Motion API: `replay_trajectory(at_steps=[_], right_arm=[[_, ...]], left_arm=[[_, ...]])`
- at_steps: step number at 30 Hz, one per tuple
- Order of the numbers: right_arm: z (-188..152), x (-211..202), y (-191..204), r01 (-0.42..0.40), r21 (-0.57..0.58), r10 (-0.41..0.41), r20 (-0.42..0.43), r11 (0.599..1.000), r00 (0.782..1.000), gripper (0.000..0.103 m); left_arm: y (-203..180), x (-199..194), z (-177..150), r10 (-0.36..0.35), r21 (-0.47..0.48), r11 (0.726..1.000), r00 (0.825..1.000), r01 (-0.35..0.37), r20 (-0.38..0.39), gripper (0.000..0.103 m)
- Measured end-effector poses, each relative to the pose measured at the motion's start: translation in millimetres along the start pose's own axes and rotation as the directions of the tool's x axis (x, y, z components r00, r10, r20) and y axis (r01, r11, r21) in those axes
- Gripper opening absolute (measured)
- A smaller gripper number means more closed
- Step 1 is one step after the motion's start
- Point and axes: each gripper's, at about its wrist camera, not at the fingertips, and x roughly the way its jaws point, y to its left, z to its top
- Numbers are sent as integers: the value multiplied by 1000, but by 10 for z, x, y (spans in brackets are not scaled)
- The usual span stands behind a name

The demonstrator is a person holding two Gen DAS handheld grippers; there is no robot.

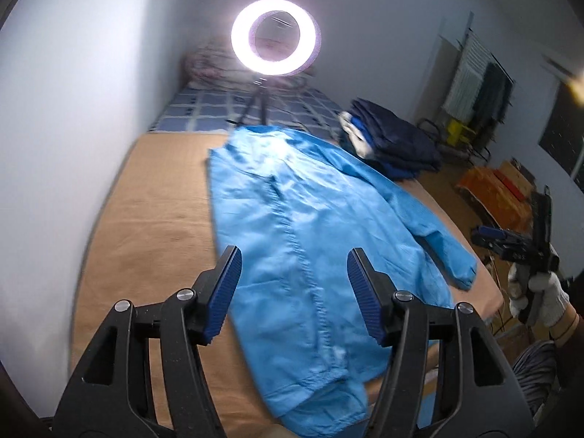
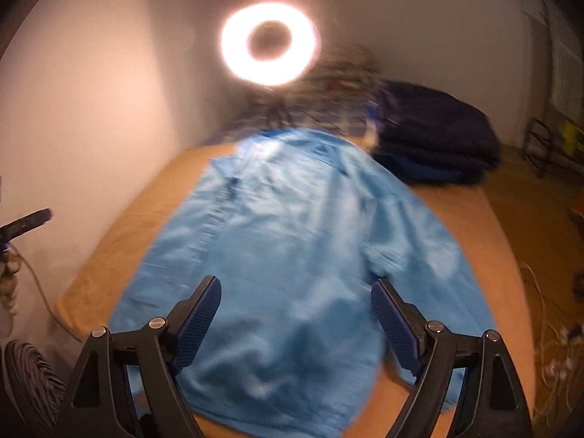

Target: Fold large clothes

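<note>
A light blue jacket (image 1: 299,219) lies spread flat on the tan bed cover (image 1: 153,219), front up, with its zip line running toward me. One sleeve (image 1: 438,233) lies along its right side. My left gripper (image 1: 295,255) hangs open above the jacket's lower half, with nothing between its blue pads. My right gripper (image 2: 296,284) is also open and empty, above the jacket (image 2: 292,226) near its hem. A white-gloved hand (image 1: 544,288) holds that gripper off the bed's right edge in the left wrist view. Both views are motion-blurred.
A lit ring light (image 1: 275,36) on a tripod stands at the bed's far end on a blue checked blanket (image 1: 204,106). A stack of folded dark blue clothes (image 1: 394,142) sits at far right. A wall borders the left side. An orange box (image 1: 492,189) and cables (image 2: 547,346) lie on the floor.
</note>
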Motion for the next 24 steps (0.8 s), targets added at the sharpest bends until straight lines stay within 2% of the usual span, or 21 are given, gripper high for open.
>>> replay_trajectory(at_steps=[4, 6, 9, 10, 13, 15, 18, 24], right_arm=[[-209, 8, -523, 100, 113, -97, -33, 989, 995, 86], [-303, -31, -773, 123, 176, -120, -31, 977, 992, 86], [-460, -89, -1260, 159, 310, -158, -28, 938, 987, 86], [-513, -104, -1430, 163, 360, -163, -28, 919, 986, 83], [-673, -113, -1840, 163, 475, -166, -35, 865, 985, 75], [-788, -95, -2093, 177, 525, -180, -46, 832, 983, 73], [-902, -13, -2297, 192, 553, -191, -61, 811, 980, 73], [-1059, 303, -2531, 127, 621, -106, -71, 773, 992, 73]], left_arm=[[-337, 274, -81, -51, 35, 998, 998, 53, -45, 62], [-499, 429, -142, -68, 47, 996, 995, 71, -76, 62], [-738, 655, -233, -93, 73, 992, 988, 103, -126, 62], [-779, 669, -260, -94, 79, 991, 987, 105, -131, 62], [-887, 859, -357, -125, 76, 987, 978, 139, -167, 62], [-898, 984, -416, -152, 46, 985, 969, 163, -194, 62], [-877, 1187, -493, -147, 20, 988, 962, 156, -231, 62], [-877, 1430, -542, -150, 9, 987, 951, 158, -271, 62]])
